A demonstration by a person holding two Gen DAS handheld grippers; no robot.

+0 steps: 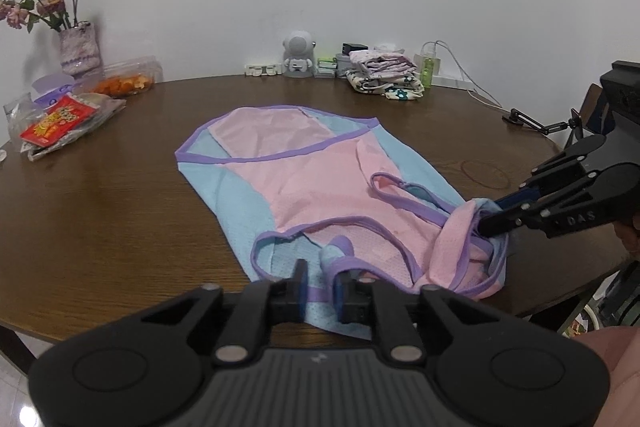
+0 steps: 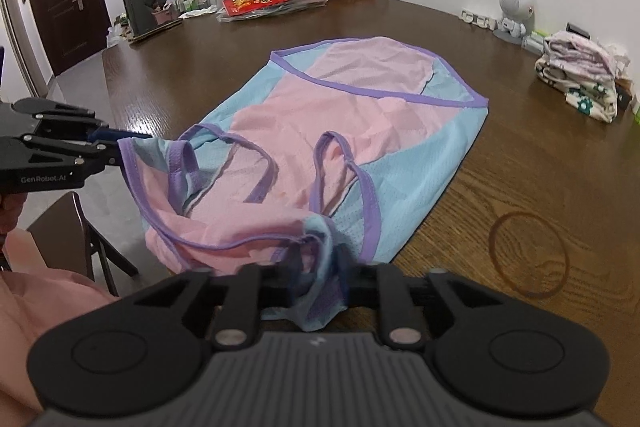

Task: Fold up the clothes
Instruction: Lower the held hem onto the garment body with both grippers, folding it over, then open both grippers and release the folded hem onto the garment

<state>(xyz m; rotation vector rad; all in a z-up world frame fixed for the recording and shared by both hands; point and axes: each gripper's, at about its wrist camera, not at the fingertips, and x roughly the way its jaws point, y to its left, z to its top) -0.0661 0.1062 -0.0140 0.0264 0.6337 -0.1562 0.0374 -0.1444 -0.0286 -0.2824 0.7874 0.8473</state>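
A pink and light-blue mesh tank top [image 1: 320, 183] [image 2: 340, 115] with purple trim lies spread on the round wooden table [image 1: 120, 211], hem toward the wall. My left gripper [image 1: 320, 287] [image 2: 118, 147] is shut on one shoulder strap at the near table edge. My right gripper [image 2: 320, 271] [image 1: 486, 221] is shut on the other shoulder strap, with bunched fabric between its fingers. Both shoulder ends are lifted slightly off the table. The rest of the top lies flat.
A pile of folded clothes [image 1: 384, 75] [image 2: 580, 79] sits by the wall, next to a small astronaut figure [image 1: 298, 55] and chargers. A vase of flowers [image 1: 78, 47] and snack packets [image 1: 56, 123] are at the far left. A chair [image 2: 80, 239] stands beside the table.
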